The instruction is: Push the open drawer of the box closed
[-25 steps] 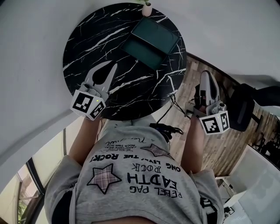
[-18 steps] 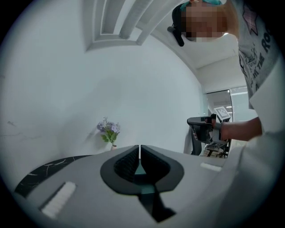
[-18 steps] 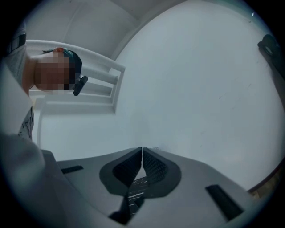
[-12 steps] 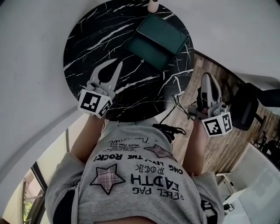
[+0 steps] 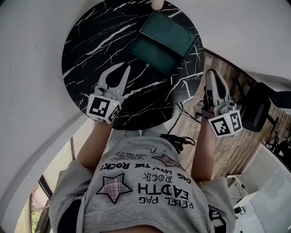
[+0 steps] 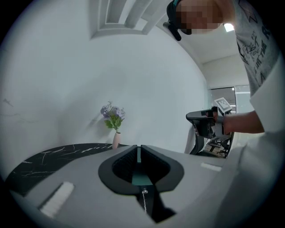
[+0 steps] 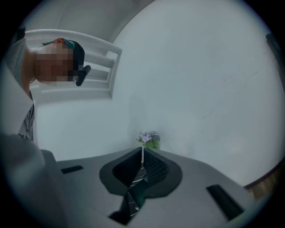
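Surface: a round black marble top (image 5: 86, 54) veined in white, and the action sits on its far right part.
Box: the dark green box (image 5: 175, 34) lies flat near the far right edge, set at a slant to the person.
Drawer: the drawer (image 5: 152, 52) is out, pulled toward the person's side. Its long front edge runs crosswise, and it slides the short way, away and to the right, back into the box.
Left gripper: the left gripper (image 5: 126, 67) is over the surface with its jaws brought together on nothing. The drawer front lies just ahead and a little right of the tips, with green showing through the slit in its own view. It's the nearer one by far, so I'd back it to push.
Right gripper: the right gripper (image 5: 212, 73) is off the surface's right edge, above the wooden floor. Its jaws are closed and empty, and it sits beside the box, not facing the drawer front.
Vase: a small pale vase (image 5: 156, 4) stands at the far edge, just behind the box. A hard shove could slide the box into it.
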A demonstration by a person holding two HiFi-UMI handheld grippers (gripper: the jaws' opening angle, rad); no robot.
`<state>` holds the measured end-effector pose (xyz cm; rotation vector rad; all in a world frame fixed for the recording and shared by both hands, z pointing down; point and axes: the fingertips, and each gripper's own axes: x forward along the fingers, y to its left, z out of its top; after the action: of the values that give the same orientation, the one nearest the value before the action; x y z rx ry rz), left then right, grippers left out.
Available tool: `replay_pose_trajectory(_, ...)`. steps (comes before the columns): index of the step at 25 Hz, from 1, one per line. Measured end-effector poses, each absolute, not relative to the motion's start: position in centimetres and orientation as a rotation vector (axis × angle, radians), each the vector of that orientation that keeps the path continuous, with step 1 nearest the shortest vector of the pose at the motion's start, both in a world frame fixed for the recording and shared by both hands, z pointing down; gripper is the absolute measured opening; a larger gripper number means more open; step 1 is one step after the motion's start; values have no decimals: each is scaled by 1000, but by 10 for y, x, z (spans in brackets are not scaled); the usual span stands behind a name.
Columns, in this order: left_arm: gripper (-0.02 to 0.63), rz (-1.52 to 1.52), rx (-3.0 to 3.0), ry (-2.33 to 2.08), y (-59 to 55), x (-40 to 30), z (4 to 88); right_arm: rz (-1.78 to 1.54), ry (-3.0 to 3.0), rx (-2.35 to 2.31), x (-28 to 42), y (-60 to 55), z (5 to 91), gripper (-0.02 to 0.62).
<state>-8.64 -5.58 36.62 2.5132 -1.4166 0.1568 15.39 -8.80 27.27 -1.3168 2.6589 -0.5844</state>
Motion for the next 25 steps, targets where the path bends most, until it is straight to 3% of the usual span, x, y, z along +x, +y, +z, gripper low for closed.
replay_pose_trajectory(19, 9, 234, 2448, -1453, -65, -86, 412, -668, 2689, -1667, 169, -193, 386, 15)
replay_pose_trajectory(22, 9, 236, 2445, -1460, -64, -87, 412, -756, 2720, -1712, 168, -211, 419, 76)
replay_pose_trajectory(25, 9, 236, 2440, -1467, -64, -89, 413, -793, 2781, -1764, 165, -221, 447, 86)
